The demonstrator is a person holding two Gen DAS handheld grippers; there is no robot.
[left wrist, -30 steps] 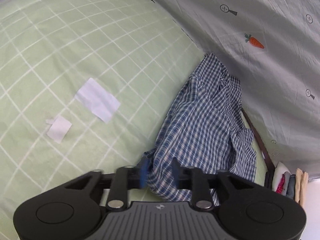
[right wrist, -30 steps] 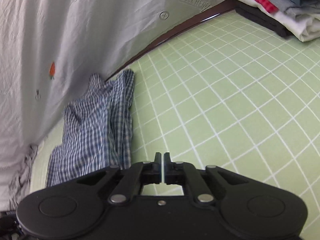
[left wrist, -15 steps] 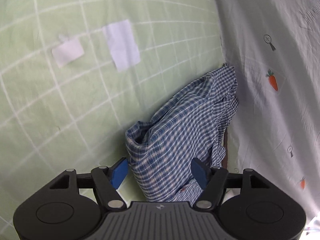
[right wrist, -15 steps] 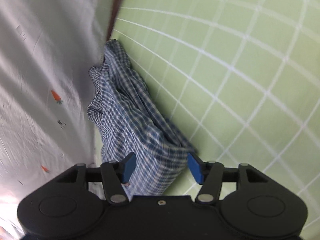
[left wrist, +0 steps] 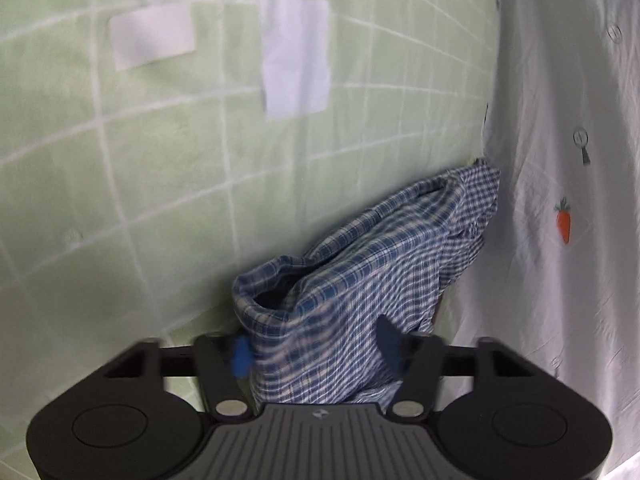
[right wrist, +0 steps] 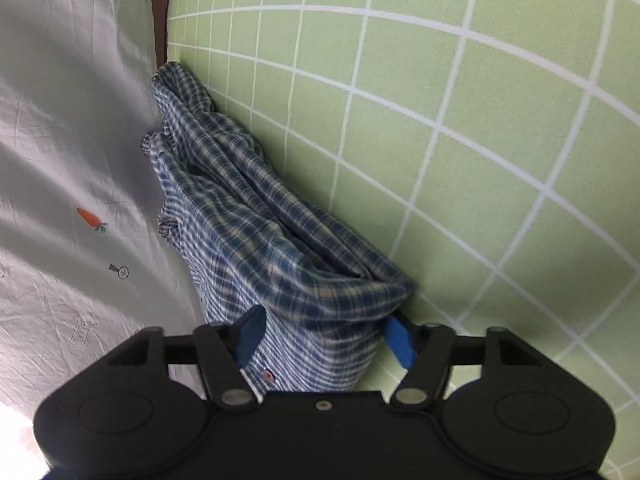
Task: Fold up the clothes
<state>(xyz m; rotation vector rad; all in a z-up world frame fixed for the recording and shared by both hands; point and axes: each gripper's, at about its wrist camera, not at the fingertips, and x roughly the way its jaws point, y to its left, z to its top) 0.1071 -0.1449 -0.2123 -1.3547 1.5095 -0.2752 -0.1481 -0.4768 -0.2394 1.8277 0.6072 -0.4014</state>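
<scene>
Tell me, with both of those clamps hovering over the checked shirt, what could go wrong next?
Both grippers, the left gripper and the right gripper, are open with bunched folds of the plaid shirt between their blue pads. Closing here would likely pinch several layers at once, so the shirt may lift as a wad. It also lies against the grey carrot-print sheet, which might get caught too. A small button near the right gripper's pad could make the grip slip.
</scene>
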